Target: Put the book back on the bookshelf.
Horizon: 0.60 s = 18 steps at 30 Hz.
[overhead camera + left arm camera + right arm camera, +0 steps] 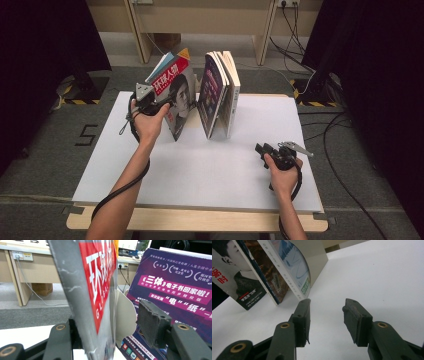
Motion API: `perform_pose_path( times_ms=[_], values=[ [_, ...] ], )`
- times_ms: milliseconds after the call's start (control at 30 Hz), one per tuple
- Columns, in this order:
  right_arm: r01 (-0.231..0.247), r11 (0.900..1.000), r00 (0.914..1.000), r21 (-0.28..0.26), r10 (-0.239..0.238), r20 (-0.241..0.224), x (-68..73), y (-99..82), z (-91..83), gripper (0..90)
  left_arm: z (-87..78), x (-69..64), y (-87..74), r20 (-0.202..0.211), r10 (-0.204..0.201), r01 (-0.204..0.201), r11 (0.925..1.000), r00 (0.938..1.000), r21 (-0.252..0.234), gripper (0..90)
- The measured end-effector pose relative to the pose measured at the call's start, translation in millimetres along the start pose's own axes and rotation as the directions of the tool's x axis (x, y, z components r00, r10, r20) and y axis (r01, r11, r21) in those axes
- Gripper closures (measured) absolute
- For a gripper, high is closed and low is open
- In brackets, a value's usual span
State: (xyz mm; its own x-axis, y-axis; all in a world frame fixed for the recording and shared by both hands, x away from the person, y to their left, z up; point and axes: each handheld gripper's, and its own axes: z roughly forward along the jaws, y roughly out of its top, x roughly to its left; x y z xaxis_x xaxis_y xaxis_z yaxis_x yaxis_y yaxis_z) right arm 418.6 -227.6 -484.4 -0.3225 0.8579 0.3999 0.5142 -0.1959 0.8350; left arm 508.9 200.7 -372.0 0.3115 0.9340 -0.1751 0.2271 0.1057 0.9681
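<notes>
A magazine [176, 95] with a red banner and a portrait on its cover stands tilted on the white table [200, 170]. My left gripper [167, 104] reaches its near edge from the left. In the left gripper view the magazine [97, 290] stands between the jaws of the left gripper [110, 322]. The right pad [152, 325] is well clear of it, and the left pad is hidden behind the cover. To its right a purple book [212, 92] [175, 290] leans against two more books [229, 95]. My right gripper [261, 150] [325, 312] rests open on the table at the right, with nothing between its fingers.
A white rounded panel [125, 315] stands between the magazine and the purple book. The table has a wooden front edge [200, 220]. Behind it are wooden desk legs [140, 40], cables on the floor [300, 35] and black curtains on both sides.
</notes>
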Motion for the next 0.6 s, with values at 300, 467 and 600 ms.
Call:
perform_pose_path(
  times_ms=[300, 467, 600],
  values=[
    [-0.001, 1.0000, 1.0000, 0.001, 0.001, 0.001, 0.1, -0.1, 0.1, 57.2, -8.4, -1.4, -4.3, 0.000, 0.003, -0.003, 1.0000, 1.0000, 0.004, 41.8],
    [0.000, 1.0000, 1.0000, 0.005, 0.000, -0.001, 0.0, -0.3, -0.5, 57.2, -13.9, -0.1, -6.2, 0.000, -0.004, 0.004, 0.9999, 1.0000, 0.015, 41.5],
    [-0.002, 1.0000, 1.0000, 0.000, 0.002, 0.003, 0.2, 0.0, -0.7, 57.2, -17.3, 2.8, -7.6, -0.003, -0.002, 0.002, 0.9998, 1.0000, 0.019, 41.0]
  ],
)
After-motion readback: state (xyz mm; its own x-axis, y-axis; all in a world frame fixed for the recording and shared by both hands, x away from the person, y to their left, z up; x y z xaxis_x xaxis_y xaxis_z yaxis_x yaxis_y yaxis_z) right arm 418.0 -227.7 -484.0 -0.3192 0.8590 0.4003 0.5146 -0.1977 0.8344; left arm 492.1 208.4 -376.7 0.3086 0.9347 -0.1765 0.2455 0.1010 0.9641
